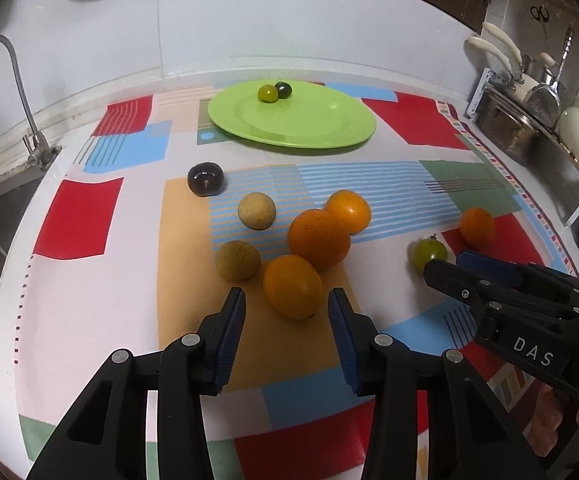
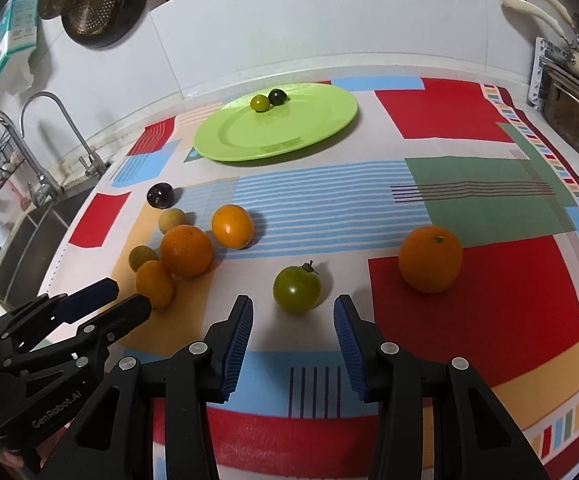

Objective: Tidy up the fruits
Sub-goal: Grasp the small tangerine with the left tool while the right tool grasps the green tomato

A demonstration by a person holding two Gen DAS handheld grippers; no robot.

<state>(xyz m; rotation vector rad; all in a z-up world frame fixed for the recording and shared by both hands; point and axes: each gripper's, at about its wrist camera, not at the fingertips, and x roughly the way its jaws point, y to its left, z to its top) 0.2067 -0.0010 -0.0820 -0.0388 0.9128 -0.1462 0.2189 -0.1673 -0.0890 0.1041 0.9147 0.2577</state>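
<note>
While my right gripper (image 2: 293, 338) stands with fingers wide just short of the green tomato (image 2: 296, 289) on the near worktop, I judge it smooth, soft-skinned, best pinched gently across its middle.

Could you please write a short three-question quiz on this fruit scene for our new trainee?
1. True or false: the green plate holds two small fruits.
2. Which fruit lies just ahead of the right gripper? A) green tomato B) dark plum C) lone orange
3. Fill in: both the right gripper and the left gripper are ____.

Key: 1 true; 2 A; 3 open.
</note>
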